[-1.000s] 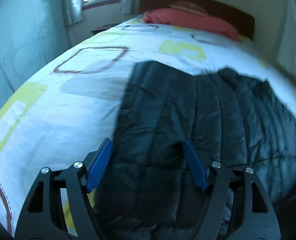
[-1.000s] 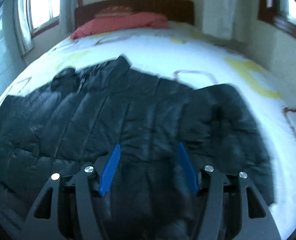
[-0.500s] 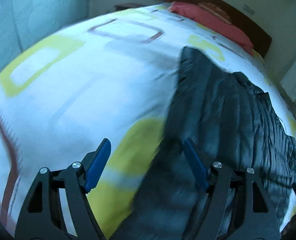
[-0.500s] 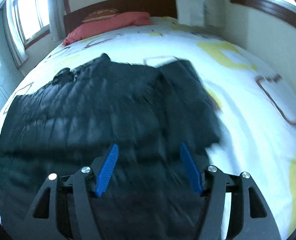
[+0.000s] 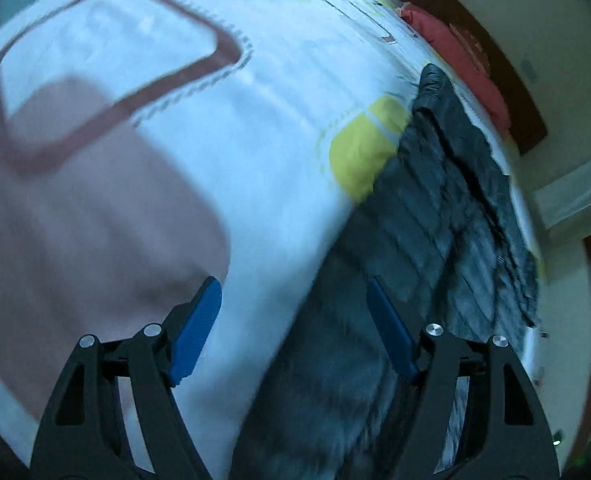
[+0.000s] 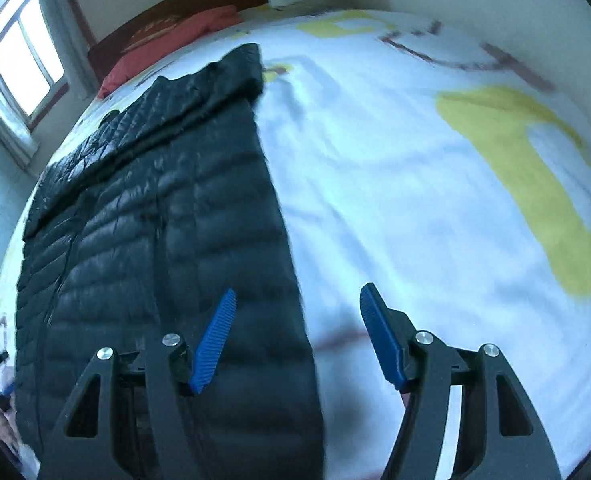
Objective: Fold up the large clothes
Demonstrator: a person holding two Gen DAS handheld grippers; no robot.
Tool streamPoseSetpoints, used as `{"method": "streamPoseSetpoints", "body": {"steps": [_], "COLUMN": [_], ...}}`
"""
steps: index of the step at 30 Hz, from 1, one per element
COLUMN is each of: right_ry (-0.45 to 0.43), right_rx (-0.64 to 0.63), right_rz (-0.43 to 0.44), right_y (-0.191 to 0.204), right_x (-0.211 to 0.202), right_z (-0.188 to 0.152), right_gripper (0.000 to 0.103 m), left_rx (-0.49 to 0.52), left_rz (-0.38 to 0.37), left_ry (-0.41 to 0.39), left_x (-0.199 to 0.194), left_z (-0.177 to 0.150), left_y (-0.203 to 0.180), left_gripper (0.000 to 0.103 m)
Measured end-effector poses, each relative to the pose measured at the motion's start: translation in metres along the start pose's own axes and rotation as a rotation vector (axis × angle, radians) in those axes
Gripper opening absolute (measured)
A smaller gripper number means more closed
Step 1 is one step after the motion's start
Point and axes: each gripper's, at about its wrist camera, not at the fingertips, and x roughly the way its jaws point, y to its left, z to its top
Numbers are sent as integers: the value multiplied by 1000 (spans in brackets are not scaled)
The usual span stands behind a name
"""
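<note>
A black quilted puffer jacket (image 6: 167,216) lies spread flat on the bed. In the right wrist view it fills the left half, and its right edge runs down between the blue fingers. My right gripper (image 6: 297,300) hovers open over that edge, nothing pinched. In the left wrist view the jacket (image 5: 435,216) lies to the right, its left edge passing under my left gripper (image 5: 293,292). That gripper is open too, above the sheet and the jacket's border. Both views are blurred by motion.
The bed sheet (image 6: 415,152) is white with yellow blocks and brown outlined squares. A red pillow (image 6: 183,36) and a dark wooden headboard (image 6: 199,4) sit at the far end. A window (image 6: 19,68) lies on the left wall.
Both grippers have swung outward from above the jacket's middle: the left one to the jacket's left edge, the right one to its right edge. Both views have rolled. The jacket lies unmoved.
</note>
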Motion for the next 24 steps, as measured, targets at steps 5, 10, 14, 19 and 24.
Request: {"method": "streamPoseSetpoints", "body": {"steps": [5,10,14,19,24], "right_ry": [17,28,51,38,37], "right_rx": [84,144,190,204,211], "right_rz": [71,228,362,386,388], "right_y": [-23,-23,-13,0,-2], "right_x": [-14,-29,-29,-20,-17], "right_z": [-37,-67,-80,-79,-76], "right_gripper": [64,64,64,56,29], "left_rx": [-87,-92,-103,-120,-134], "left_rz": [-94,-179,-206,-225,-220], "left_ry": [29,16,7,-5,-9], "left_x": [-18,-27,-24,-24,-32], "left_z": [-42,-68,-76,-77,-82], "left_y": [15,13,10,12,26], "left_gripper": [75,75,75,74,66]}}
